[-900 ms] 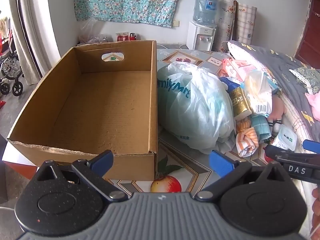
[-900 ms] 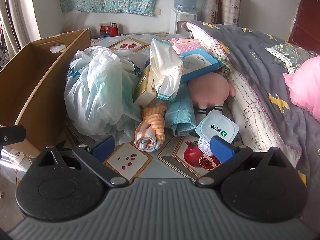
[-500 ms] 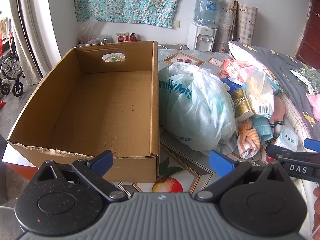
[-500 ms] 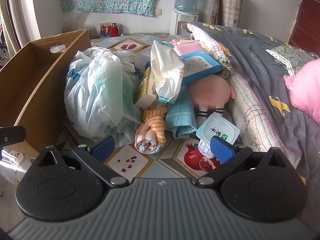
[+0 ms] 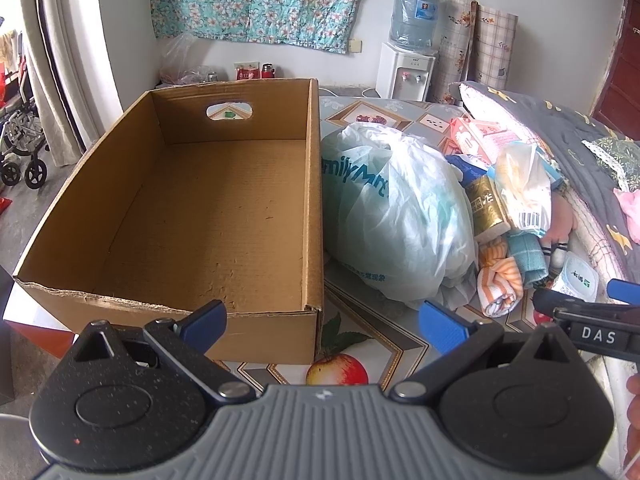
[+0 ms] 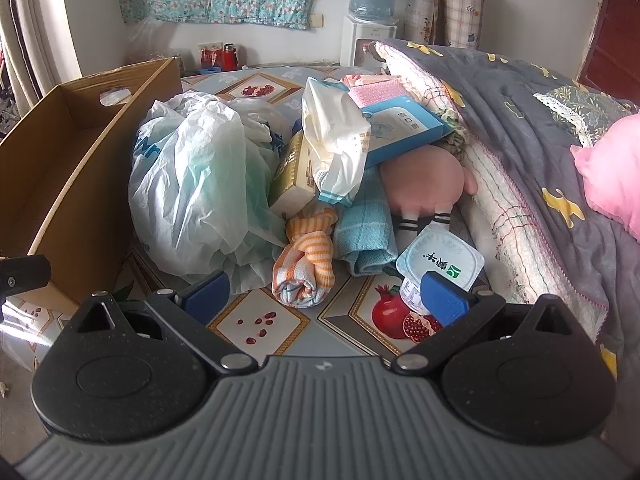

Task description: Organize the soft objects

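Hovering released, my right gripper (image 6: 326, 294) has the orange striped cloth (image 6: 306, 266) just ahead between its fingers, lengthwise away; my left gripper (image 5: 322, 320), also released, sits farther off.

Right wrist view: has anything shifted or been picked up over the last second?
Almost nothing. The right gripper has backed off slightly, so the pile sits a touch lower in its view; the left gripper barely drifted. Both remain open and empty. The cardboard box, plastic bag and striped cloth lie as before.
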Demonstrator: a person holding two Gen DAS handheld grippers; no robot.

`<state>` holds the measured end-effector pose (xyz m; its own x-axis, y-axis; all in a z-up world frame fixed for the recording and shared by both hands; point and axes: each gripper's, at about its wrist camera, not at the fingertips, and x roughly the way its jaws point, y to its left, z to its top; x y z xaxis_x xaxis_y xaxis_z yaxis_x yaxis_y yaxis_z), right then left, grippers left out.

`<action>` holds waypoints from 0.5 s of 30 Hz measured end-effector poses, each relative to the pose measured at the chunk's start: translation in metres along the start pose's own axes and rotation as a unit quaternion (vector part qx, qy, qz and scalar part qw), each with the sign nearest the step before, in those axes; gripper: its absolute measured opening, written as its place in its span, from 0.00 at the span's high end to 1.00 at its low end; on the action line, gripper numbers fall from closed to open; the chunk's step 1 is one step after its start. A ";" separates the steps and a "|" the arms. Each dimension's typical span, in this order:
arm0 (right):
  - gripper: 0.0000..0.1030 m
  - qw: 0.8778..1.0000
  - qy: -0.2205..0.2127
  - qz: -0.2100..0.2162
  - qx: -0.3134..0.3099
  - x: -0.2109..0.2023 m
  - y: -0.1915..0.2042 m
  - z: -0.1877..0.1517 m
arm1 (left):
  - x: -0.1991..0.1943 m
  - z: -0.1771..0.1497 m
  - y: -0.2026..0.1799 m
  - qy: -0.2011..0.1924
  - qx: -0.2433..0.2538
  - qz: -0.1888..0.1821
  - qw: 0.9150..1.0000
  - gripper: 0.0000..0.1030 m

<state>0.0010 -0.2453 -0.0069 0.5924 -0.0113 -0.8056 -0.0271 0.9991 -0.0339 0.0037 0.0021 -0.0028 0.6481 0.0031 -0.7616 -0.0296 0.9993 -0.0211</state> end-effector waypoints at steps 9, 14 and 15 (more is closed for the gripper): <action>0.01 1.000 0.001 0.001 0.000 0.002 0.000 -0.001 | -0.001 0.001 0.002 -0.007 -0.001 0.000 1.000 0.00; 0.01 1.000 0.002 -0.001 0.001 0.003 0.000 -0.002 | 0.000 0.001 0.004 -0.006 -0.002 -0.001 1.000 0.00; 0.01 1.000 0.001 -0.001 0.002 0.003 -0.001 -0.002 | -0.001 0.001 0.004 -0.006 -0.002 -0.001 1.000 0.00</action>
<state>0.0014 -0.2463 -0.0106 0.5902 -0.0135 -0.8072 -0.0219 0.9992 -0.0328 0.0040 0.0061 -0.0018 0.6569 0.0020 -0.7539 -0.0320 0.9992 -0.0252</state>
